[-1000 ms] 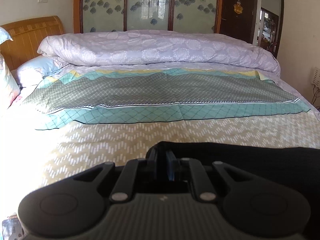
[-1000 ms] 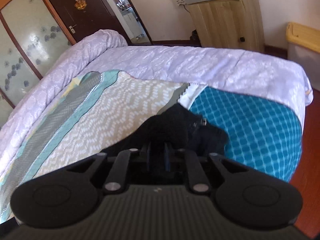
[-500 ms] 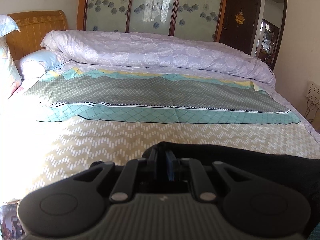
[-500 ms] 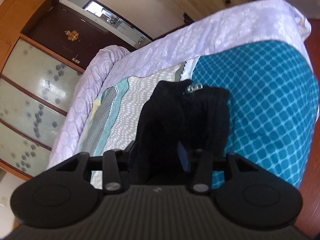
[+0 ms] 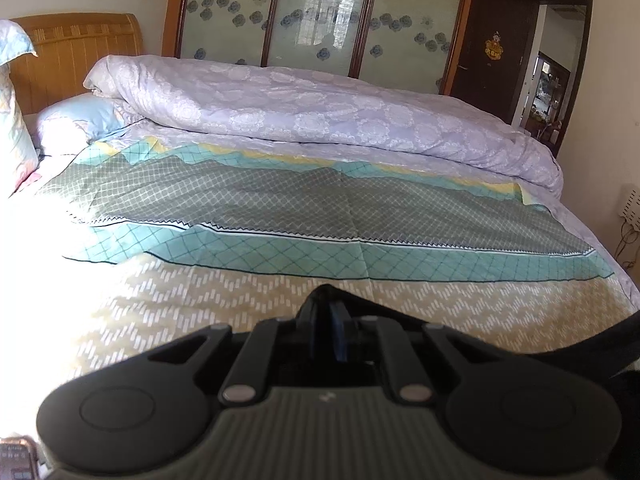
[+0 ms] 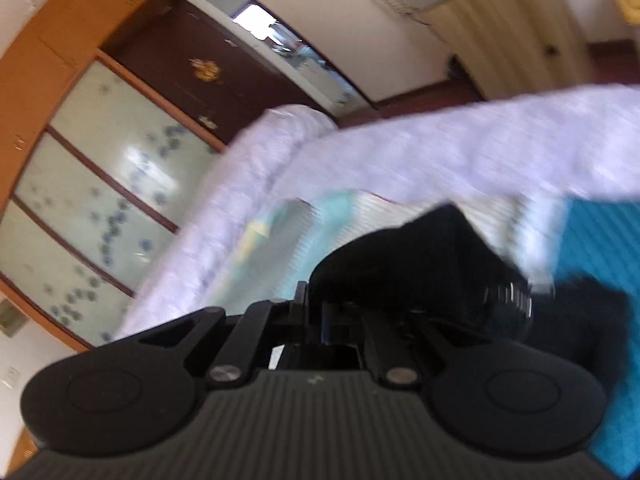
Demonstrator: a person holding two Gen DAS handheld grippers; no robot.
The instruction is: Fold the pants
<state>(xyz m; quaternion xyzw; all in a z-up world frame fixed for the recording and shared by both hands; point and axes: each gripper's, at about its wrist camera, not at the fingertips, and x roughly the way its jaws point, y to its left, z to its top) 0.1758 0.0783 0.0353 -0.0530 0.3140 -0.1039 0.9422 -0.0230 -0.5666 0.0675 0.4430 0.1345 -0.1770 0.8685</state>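
The black pants (image 5: 400, 320) hang as a taut dark band from my left gripper (image 5: 326, 320) off to the lower right in the left wrist view. The left gripper is shut on the pants fabric, a little above the patterned bedspread (image 5: 280, 216). In the blurred right wrist view, my right gripper (image 6: 320, 312) is shut on a bunched fold of the black pants (image 6: 420, 264), lifted above the bed; a metal fastener (image 6: 508, 300) shows on the cloth to the right.
A rolled lilac duvet (image 5: 320, 120) lies along the far side of the bed, with pillows (image 5: 72, 120) and a wooden headboard (image 5: 80, 52) at left. A teal checked sheet (image 6: 600, 248) covers the bed's foot. A wardrobe (image 5: 320, 12) and dark door (image 5: 496, 52) stand behind.
Both grippers have risen with the pants. The right gripper has swung and tilted sharply, blurring its view; its jaws, wider half a second ago, are now pinched on the fold.
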